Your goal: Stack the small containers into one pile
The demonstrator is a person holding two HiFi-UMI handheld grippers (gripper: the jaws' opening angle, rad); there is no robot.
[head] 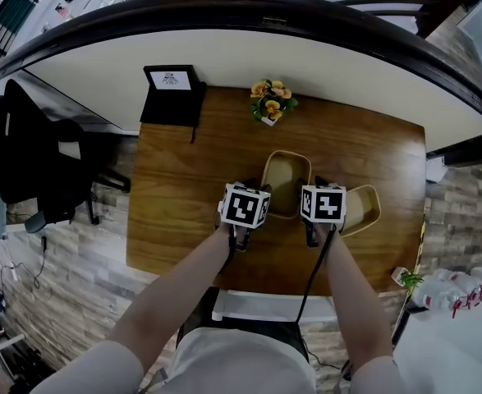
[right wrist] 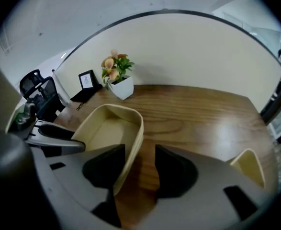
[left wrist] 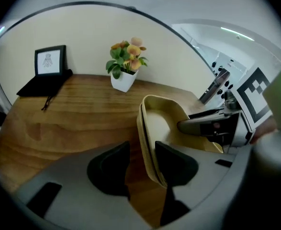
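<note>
Two cream containers sit nested (head: 285, 177) in the middle of the wooden table (head: 183, 203); the doubled rim (left wrist: 147, 128) shows in the left gripper view. A third cream container (head: 364, 209) stands alone to the right, with its edge (right wrist: 250, 166) showing in the right gripper view. My left gripper (left wrist: 140, 169) straddles the nested pair's left wall, jaws open, with wood showing beside the outer pad. My right gripper (right wrist: 134, 169) straddles the right wall (right wrist: 130, 147), jaws open, with a gap outside it. In the head view the marker cubes (head: 245, 206) hide both sets of fingertips.
A small potted flower (head: 271, 101) stands at the table's far edge, and a framed picture on a black stand (head: 172, 84) sits at the far left corner. A cream wall runs behind the table. A black office chair (head: 35, 162) stands off the table's left side.
</note>
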